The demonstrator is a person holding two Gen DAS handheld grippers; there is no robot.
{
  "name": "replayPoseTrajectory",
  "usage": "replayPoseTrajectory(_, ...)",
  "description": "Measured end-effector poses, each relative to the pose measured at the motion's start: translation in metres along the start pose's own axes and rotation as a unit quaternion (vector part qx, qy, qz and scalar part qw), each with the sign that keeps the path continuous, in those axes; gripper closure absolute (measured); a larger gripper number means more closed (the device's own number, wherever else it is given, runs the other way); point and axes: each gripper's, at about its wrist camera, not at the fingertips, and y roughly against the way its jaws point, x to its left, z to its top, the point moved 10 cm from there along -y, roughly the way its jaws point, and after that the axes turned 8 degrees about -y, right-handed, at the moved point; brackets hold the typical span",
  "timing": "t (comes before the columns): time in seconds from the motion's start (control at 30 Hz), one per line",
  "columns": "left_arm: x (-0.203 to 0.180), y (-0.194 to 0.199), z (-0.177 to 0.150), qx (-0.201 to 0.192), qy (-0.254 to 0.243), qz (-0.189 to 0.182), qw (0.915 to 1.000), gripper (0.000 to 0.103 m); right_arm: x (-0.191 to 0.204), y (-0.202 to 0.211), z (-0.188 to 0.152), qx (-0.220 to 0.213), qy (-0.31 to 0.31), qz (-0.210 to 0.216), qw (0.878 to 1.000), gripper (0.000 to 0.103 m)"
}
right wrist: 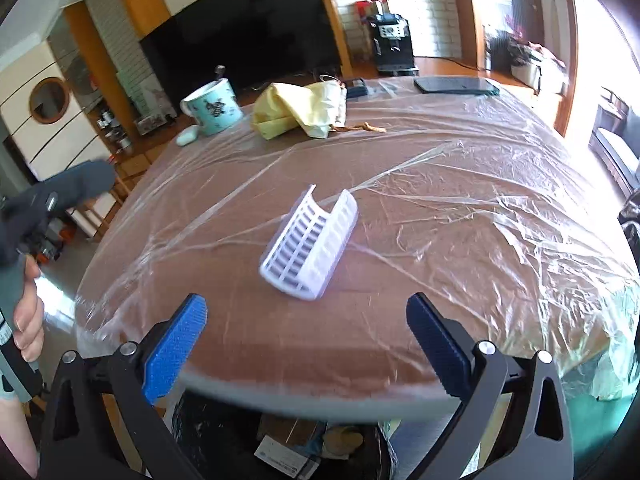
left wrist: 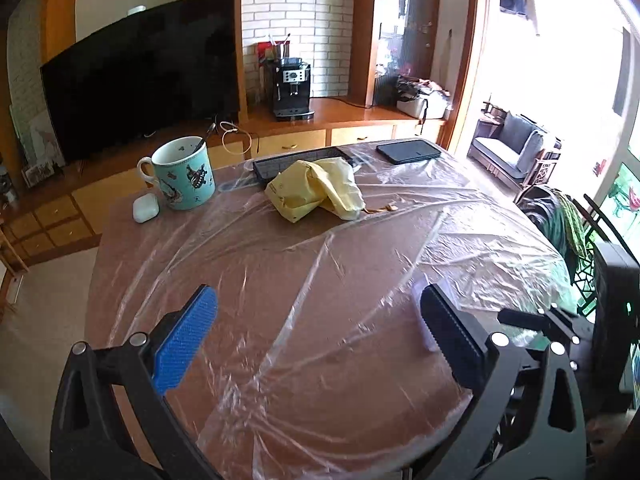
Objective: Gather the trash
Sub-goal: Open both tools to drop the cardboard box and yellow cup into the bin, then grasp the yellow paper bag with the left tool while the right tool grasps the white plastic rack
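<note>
White slatted tray (right wrist: pixel 310 246) lies on table just ahead of right gripper (right wrist: pixel 306 344); both grippers' fingers apart, empty.

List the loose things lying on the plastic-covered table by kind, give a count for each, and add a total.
Mug: 1
Earbud case: 1
Yellow bag: 1
Keyboard: 1
Dark tablet: 1
White slatted plastic piece: 1
Brown scrap: 1
Total: 7
</note>
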Motion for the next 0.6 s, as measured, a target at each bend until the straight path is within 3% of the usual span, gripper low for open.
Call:
replayPoseTrajectory(0.13,0.006,-0.048,0.032,0.021,0.017,-0.008,0.9996,0.001,-0.005,-0.021,0.01,0.008,-0.021,-0.007,1.0,0.004)
replayPoseTrajectory(0.23,0.013,-0.082,0.048,0.038,0.022,0.012,0.999,0.001,-0.008,-0.032,0.015,0.013,-0.033,-0.011,0.999,0.004)
replayPoseTrajectory(0.47,0.029,-0.154,0.063,0.086,0.059,0.015,0.9944,0.002,-0.005,-0.045,0.024,0.009,-0.032,-0.024,0.999,0.004)
replayPoseTrajectory(0.6,0.037,-0.183,0.065,0.107,0.078,0.015,0.9911,0.002,-0.001,-0.049,0.023,0.001,0.002,-0.045,0.999,0.007)
